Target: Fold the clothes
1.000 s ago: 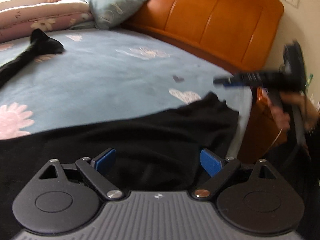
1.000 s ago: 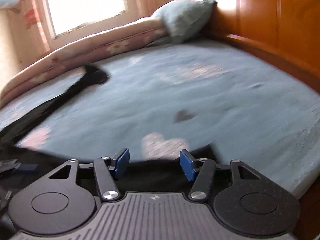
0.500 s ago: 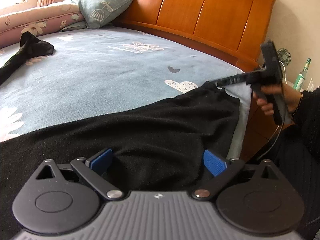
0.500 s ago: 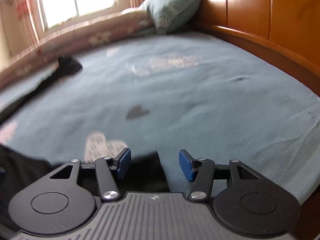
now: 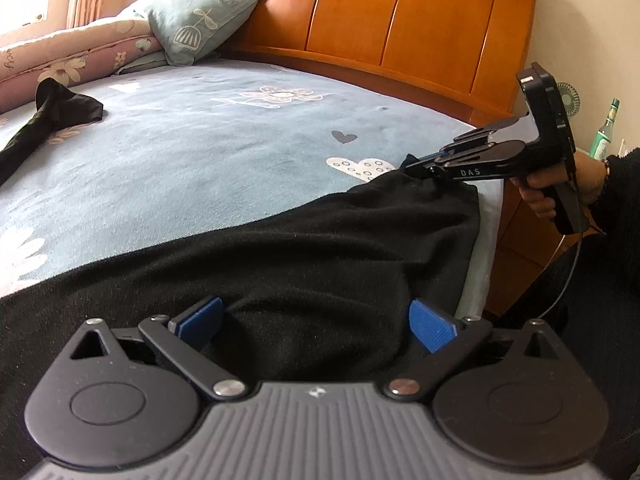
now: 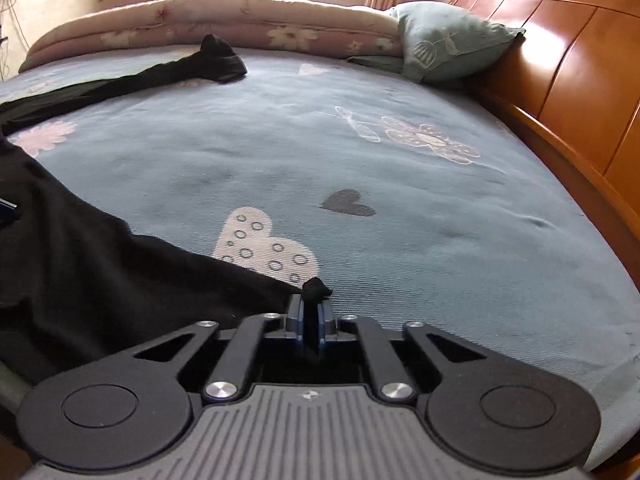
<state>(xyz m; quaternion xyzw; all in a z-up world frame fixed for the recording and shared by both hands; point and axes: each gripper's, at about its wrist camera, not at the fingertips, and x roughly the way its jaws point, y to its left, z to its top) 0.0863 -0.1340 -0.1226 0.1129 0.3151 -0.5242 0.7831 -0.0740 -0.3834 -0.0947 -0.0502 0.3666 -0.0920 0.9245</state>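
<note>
A black garment (image 5: 280,264) lies spread on the near side of a bed with a blue patterned sheet (image 5: 200,152). My left gripper (image 5: 316,320) is open, its blue pads on either side of a fold of the black cloth. My right gripper (image 6: 310,312) is shut on a corner of the black garment (image 6: 120,272); a tuft of cloth sticks out past the pads. The left wrist view shows the right gripper (image 5: 416,170) pinching the garment's far right corner near the bed's edge.
A second black garment (image 6: 160,76) lies stretched across the far side of the bed. A rolled pink quilt (image 6: 224,28) and a blue pillow (image 6: 444,44) lie by the orange wooden headboard (image 5: 400,20). A green bottle (image 5: 606,128) stands to the right of the bed.
My right gripper came down to the garment's far right corner and closed on it. My left gripper stayed open over the near part of the cloth.
</note>
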